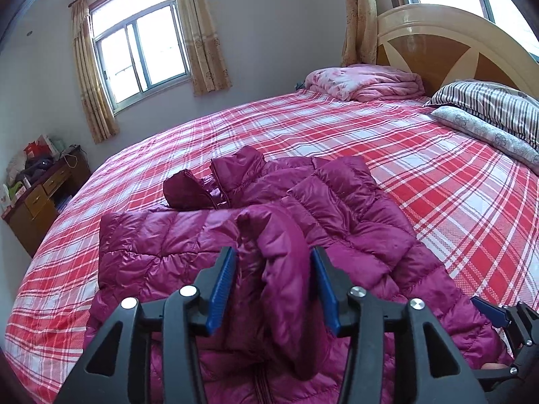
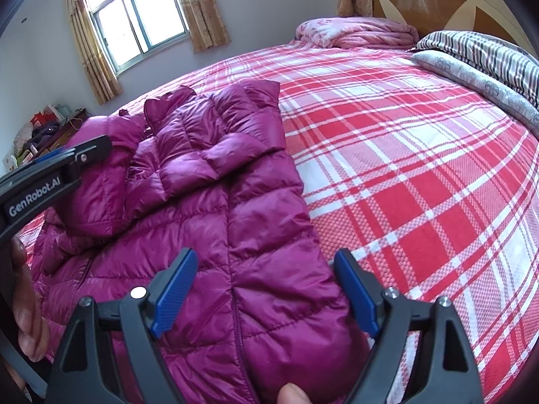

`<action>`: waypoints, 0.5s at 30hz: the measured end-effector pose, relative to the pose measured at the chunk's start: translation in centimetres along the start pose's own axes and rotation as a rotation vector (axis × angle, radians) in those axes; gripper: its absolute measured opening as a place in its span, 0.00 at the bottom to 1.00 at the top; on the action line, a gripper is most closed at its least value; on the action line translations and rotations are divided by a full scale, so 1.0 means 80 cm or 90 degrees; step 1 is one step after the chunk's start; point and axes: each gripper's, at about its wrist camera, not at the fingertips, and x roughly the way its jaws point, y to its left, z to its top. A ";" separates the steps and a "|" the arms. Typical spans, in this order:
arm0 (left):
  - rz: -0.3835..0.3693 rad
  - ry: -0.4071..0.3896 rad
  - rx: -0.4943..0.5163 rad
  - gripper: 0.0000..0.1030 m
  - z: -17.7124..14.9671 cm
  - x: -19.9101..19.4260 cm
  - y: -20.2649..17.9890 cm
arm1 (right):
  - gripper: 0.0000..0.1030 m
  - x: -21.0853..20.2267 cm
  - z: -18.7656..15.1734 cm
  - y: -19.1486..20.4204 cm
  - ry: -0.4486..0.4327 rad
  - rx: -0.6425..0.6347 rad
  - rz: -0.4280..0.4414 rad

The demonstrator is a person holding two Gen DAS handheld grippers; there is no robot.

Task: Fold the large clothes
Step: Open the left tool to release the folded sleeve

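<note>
A magenta quilted down jacket [image 1: 161, 235] lies on the plaid bed, also in the right wrist view [image 2: 242, 175]. My left gripper [image 1: 273, 259] has its blue pads either side of a raised sleeve fold [image 1: 283, 252] of the jacket, closed on it. In the right wrist view the left gripper [image 2: 57, 158] shows at the left, holding that sleeve up. My right gripper [image 2: 266, 262] is open, its pads wide apart over the jacket's hem by the right edge. A thumb [image 2: 291, 394] touches the jacket at the bottom.
The red and white plaid bedsheet [image 2: 421, 168] stretches to the right. A folded pink quilt [image 1: 367, 82], striped bedding [image 1: 492, 104] and a wooden headboard [image 1: 454, 43] are at the far end. A cluttered wooden desk [image 1: 37, 188] stands left of the bed, under a window [image 1: 138, 50].
</note>
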 end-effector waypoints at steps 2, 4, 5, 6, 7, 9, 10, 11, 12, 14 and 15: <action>0.006 -0.009 0.002 0.69 0.001 -0.006 0.000 | 0.84 0.000 0.000 0.001 0.000 -0.004 -0.003; 0.010 -0.018 0.004 0.75 0.002 -0.011 0.001 | 0.85 0.000 -0.001 0.002 0.000 -0.007 -0.005; 0.010 -0.020 0.004 0.76 0.003 -0.013 0.002 | 0.85 0.000 -0.001 0.002 0.000 -0.007 -0.004; 0.008 -0.021 0.004 0.76 0.003 -0.015 0.004 | 0.85 0.000 -0.001 0.002 0.000 -0.007 -0.004; 0.008 -0.022 0.004 0.76 0.002 -0.017 0.008 | 0.85 0.000 -0.001 0.002 0.000 -0.007 -0.003; 0.011 -0.030 0.003 0.76 0.000 -0.021 0.020 | 0.85 0.000 -0.001 0.002 0.000 -0.006 -0.002; 0.017 -0.033 0.004 0.77 -0.002 -0.022 0.024 | 0.85 0.000 -0.001 0.002 -0.001 -0.007 -0.003; 0.030 -0.035 0.004 0.78 -0.005 -0.022 0.036 | 0.85 0.000 -0.001 0.002 -0.001 -0.007 -0.003; 0.041 -0.035 0.002 0.79 -0.009 -0.020 0.047 | 0.85 -0.001 0.000 0.001 -0.002 -0.006 -0.001; 0.067 -0.028 -0.002 0.80 -0.018 -0.015 0.069 | 0.85 -0.006 0.001 -0.002 -0.011 -0.001 -0.003; 0.084 -0.022 -0.007 0.80 -0.023 -0.011 0.083 | 0.85 -0.009 0.002 -0.003 -0.017 0.000 -0.008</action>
